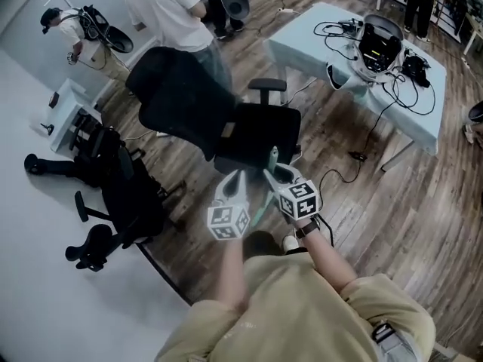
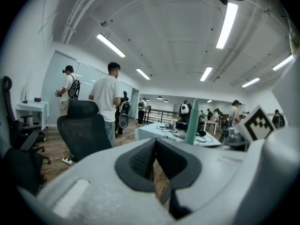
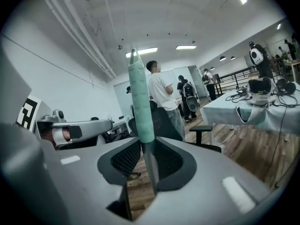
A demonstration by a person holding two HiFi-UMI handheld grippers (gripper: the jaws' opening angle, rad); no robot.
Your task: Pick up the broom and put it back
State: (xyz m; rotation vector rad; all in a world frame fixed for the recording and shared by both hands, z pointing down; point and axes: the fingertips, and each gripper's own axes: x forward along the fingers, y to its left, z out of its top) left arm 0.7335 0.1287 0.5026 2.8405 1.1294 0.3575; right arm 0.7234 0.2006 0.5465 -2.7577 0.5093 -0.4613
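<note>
The broom shows only as a pale green handle (image 3: pixel 140 102). It stands upright between the jaws of my right gripper (image 3: pixel 145 146), which is shut on it. In the head view the handle (image 1: pixel 261 208) slants down past the right gripper (image 1: pixel 278 178), in front of my body. My left gripper (image 1: pixel 235 179) hangs just to its left, jaws together and nothing in them. From the left gripper view (image 2: pixel 155 144) the green handle (image 2: pixel 192 122) rises at the right, apart from those jaws. The broom's head is hidden.
A black office chair (image 1: pixel 196 111) stands directly ahead on the wood floor. A second black chair (image 1: pixel 113 194) lies at the left by a white desk (image 1: pixel 64 108). A light blue table (image 1: pixel 302 47) with cables and gear is at the right. People (image 1: pixel 170 10) stand beyond the chair.
</note>
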